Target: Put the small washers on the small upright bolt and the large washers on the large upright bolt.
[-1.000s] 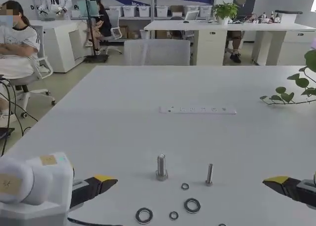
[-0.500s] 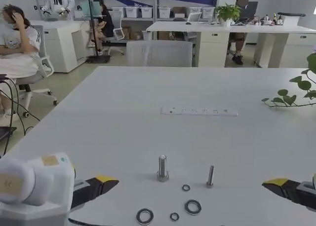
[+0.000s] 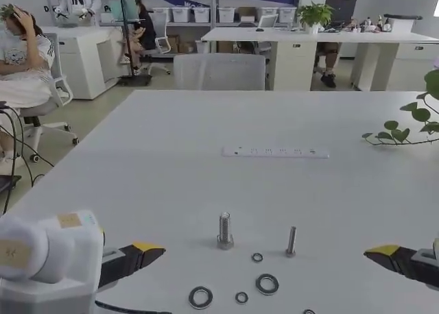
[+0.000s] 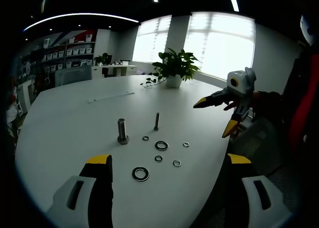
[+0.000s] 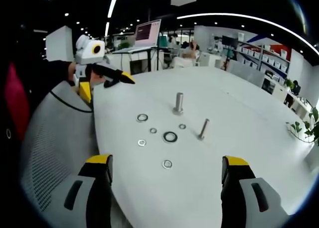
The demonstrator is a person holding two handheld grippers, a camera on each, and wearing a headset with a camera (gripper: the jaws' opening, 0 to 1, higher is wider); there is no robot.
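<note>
Left tool [image 4: 169, 161] and right tool [image 5: 167, 161] both gape wide, holding nothing. The washers [image 3: 267, 284] lie flat on the bench [image 3: 137, 190] just before the large bolt [image 3: 224, 232] and small bolt [image 3: 291, 241]. Best to pinch one washer by its rim, then lower it level over the matching bolt.

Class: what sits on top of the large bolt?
Nothing: the large bolt stands bare, and the washers lie flat on the table. Its head covers the spot beneath it.

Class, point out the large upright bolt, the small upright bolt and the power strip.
large upright bolt [image 3: 224, 230]: head view, threaded shank.
small upright bolt [image 3: 291, 240]: head view, middle of shaft.
power strip [image 3: 275, 151]: head view, middle of its top.
</note>
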